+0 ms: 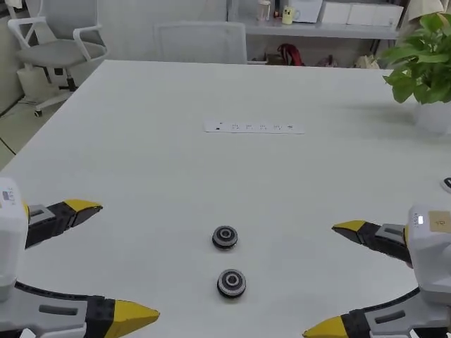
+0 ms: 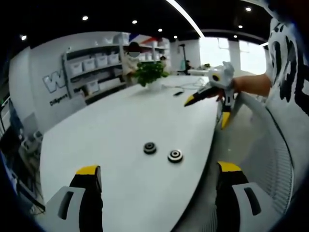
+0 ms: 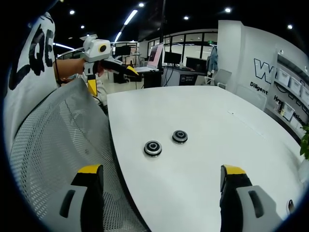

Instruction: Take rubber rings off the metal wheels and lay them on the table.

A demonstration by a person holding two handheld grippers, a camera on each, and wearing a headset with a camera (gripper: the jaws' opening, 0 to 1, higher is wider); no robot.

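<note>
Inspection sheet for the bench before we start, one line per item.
Surface: white table, bare in the middle, no spills or marks seen.
Job's things: far wheel and near wheel lie flat near the front edge, apart from each other; each appears to have its dark rubber ring on.
Clutter: pale inset strip mid-table; potted plant at the far right.
Grippers: left gripper and right gripper flank the wheels, both open and holding nothing.
Cables: a thin dark lead seems to lie near the plant; too small to be sure.
Surroundings: office chair at the far left, shelf with boxes behind the table.
</note>
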